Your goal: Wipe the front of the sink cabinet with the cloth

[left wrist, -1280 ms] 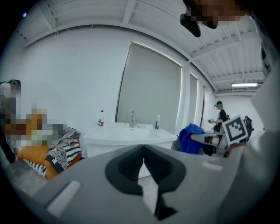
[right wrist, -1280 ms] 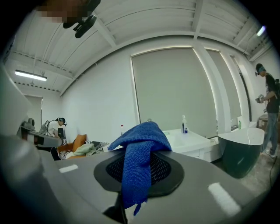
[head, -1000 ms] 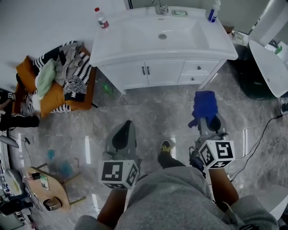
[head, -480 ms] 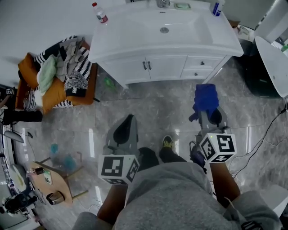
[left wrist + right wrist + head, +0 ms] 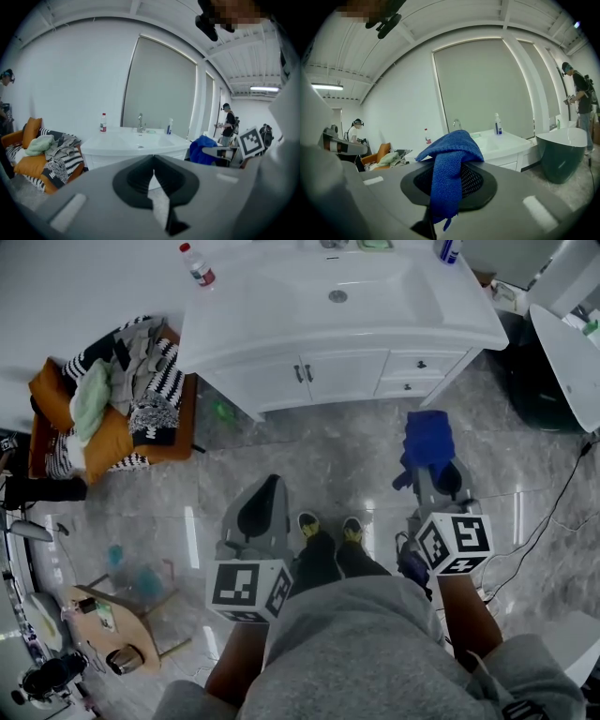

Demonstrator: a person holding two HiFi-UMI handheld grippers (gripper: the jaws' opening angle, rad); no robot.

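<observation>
Right gripper (image 5: 437, 486) clamps cloth (image 5: 427, 444); laundry-heaped orange chair (image 5: 111, 442) beside sink cabinet (image 5: 342, 379).

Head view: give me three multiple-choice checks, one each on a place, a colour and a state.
1. Where on the sink counter does the red-capped bottle stand? A front right corner; B back left corner; C front middle.
2. The cloth is: A blue; B green; C white.
3. The cloth and the cabinet: A pressed on its doors; B draped over its top; C held off it in the right hand-held gripper.
Answers: 1 B, it stands at the far left corner. 2 A, it shows blue in both views. 3 C, floor lies between cloth and cabinet.
</observation>
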